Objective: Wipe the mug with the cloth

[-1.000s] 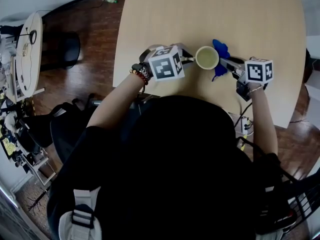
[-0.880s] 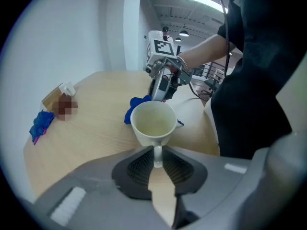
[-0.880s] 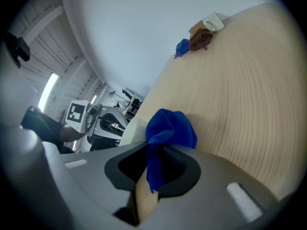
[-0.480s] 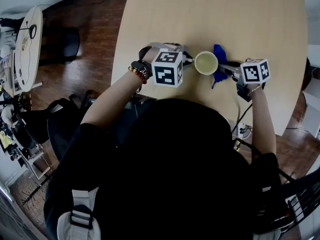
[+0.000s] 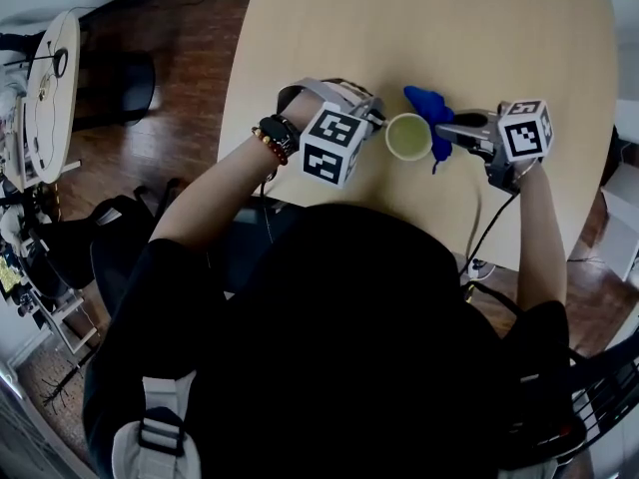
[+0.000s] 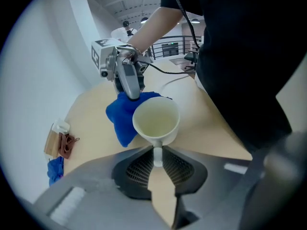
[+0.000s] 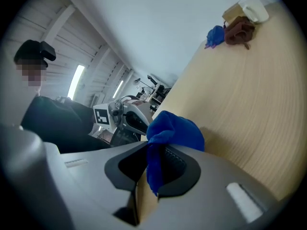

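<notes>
Table (image 5: 399,28) | left tongs (image 6: 157,150) clamp mug (image 6: 154,121) handle (image 6: 157,158) | right tongs (image 7: 154,151) pinch cloth (image 7: 175,131)

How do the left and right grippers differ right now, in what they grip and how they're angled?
The left gripper is shut on the handle of the mug; the right gripper is shut on a fold of the blue cloth. The left gripper tilts steeply down, looking into the mug; the right gripper lies closer to level, along the table. Shared: both are clamped shut, facing each other across the mug.
</notes>
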`<state>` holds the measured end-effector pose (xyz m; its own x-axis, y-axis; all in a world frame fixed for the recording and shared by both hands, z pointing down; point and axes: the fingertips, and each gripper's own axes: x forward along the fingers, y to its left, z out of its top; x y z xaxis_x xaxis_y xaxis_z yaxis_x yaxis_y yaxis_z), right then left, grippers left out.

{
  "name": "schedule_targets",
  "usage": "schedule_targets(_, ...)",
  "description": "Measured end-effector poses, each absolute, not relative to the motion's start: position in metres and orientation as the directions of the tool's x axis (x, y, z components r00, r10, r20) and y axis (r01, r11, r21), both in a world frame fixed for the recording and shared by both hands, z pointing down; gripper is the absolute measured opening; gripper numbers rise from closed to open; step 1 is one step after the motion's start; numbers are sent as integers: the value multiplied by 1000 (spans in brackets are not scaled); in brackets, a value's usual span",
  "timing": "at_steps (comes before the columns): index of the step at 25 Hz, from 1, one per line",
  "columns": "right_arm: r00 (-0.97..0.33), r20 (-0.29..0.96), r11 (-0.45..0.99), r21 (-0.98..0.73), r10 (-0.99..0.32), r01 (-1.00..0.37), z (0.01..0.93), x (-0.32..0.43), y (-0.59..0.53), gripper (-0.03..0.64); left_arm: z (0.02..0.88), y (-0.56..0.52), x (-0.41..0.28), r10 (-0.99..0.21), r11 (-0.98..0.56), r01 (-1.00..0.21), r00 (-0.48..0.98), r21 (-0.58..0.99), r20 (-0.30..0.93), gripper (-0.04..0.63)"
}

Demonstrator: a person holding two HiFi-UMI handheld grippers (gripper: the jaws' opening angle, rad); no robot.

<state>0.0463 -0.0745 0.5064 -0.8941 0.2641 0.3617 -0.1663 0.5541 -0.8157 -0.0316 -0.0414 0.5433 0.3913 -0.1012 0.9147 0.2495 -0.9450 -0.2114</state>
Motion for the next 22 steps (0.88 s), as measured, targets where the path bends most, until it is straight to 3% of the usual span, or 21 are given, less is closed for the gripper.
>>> schedule_targets(11,-882,328,475,-869,339,-141,531,41,-77,58,539,-53,-29,-147,-890,340,417,-304,897,61)
schedule_targets(22,-807,428,496,-845,407,-198,566,45,-64,58,535,-72,-18,-245,-881,278,424,-383,872,94)
